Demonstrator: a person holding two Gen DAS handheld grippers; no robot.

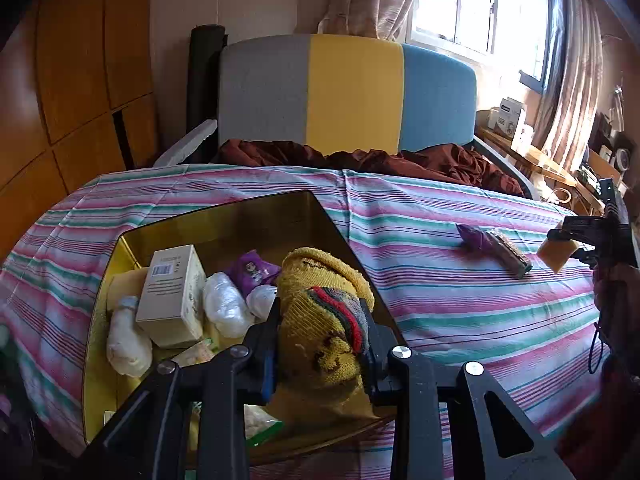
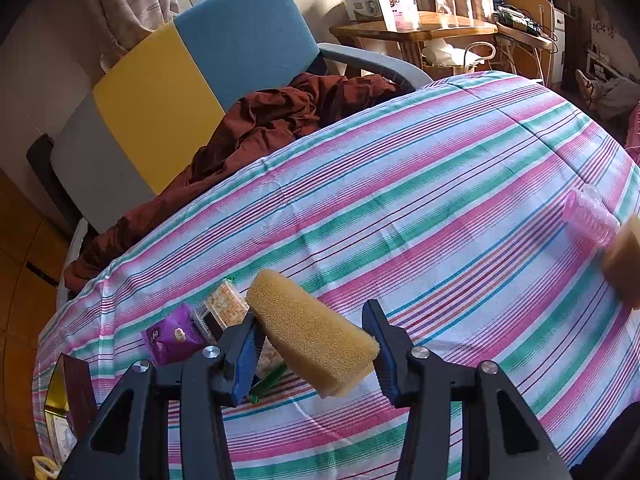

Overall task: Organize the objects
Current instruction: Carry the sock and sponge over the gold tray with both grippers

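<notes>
My left gripper (image 1: pixel 320 314) is shut on a yellow knitted sock (image 1: pixel 324 320) with red and grey stripes. It hangs over the open gold tin box (image 1: pixel 224 220) on the striped bedsheet. The box holds a white carton (image 1: pixel 172 292), white wrapped bundles (image 1: pixel 226 304) and a purple packet (image 1: pixel 252 270). My right gripper (image 2: pixel 316 340) is shut on a yellow sponge (image 2: pixel 308 328), tilted above the sheet; in the left wrist view this sponge (image 1: pixel 556 254) shows at the far right. A purple packet (image 2: pixel 172 338) and a snack bar (image 2: pixel 224 302) lie on the sheet just left of it.
A pink hair roller (image 2: pixel 588 220) and a tan block (image 2: pixel 624 260) lie at the right edge of the bed. A dark red blanket (image 2: pixel 264 120) is bunched before the grey, yellow and blue headboard (image 1: pixel 352 88). A wooden side table (image 2: pixel 416 28) with boxes stands beyond.
</notes>
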